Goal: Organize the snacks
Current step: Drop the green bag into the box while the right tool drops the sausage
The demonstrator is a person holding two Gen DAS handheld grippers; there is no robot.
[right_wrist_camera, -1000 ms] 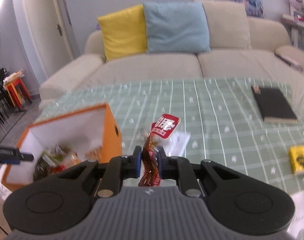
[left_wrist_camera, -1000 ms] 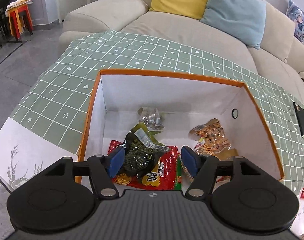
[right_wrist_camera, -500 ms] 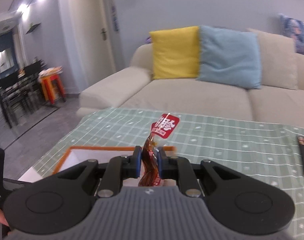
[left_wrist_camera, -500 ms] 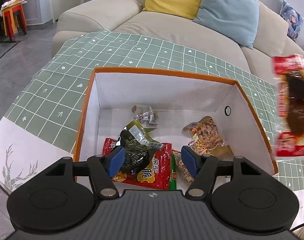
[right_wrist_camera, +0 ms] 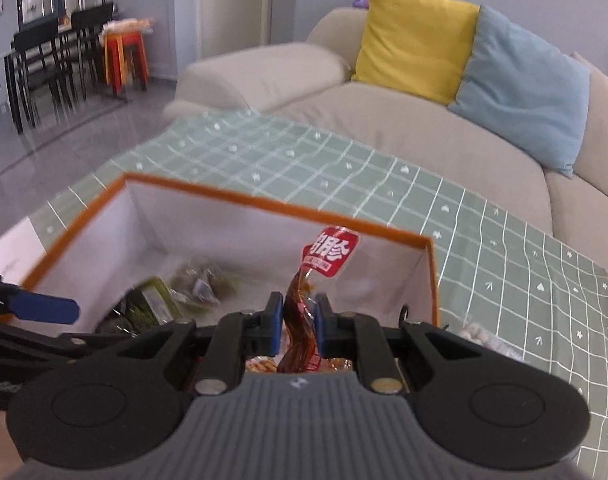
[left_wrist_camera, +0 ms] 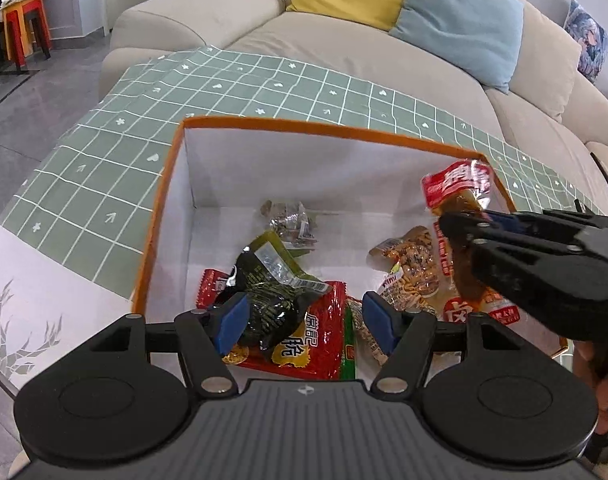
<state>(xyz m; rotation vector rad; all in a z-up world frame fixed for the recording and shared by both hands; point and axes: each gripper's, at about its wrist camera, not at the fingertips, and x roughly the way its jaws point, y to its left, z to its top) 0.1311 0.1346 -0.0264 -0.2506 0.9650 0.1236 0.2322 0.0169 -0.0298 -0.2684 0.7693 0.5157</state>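
Right claw [right_wrist_camera: 298, 330]: pinching a red snack packet [right_wrist_camera: 304, 320] above the orange-rimmed box [left_wrist_camera: 332, 130]
Left claw [left_wrist_camera: 304, 322]: spread, empty, over packets in the box
Box: on the counter [left_wrist_camera: 84, 200]

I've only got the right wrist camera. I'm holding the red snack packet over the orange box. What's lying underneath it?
Observer: A clear packet of orange-brown nuts lies on the box floor, just below the red snack packet.
Operator: Is the left gripper holding anything?
Observer: No. The left gripper is open, with nothing clamped between its fingers.
Operator: What's piled on the near side of the orange box?
Observer: In the orange box, a dark green packet lies on top of a flat red packet.
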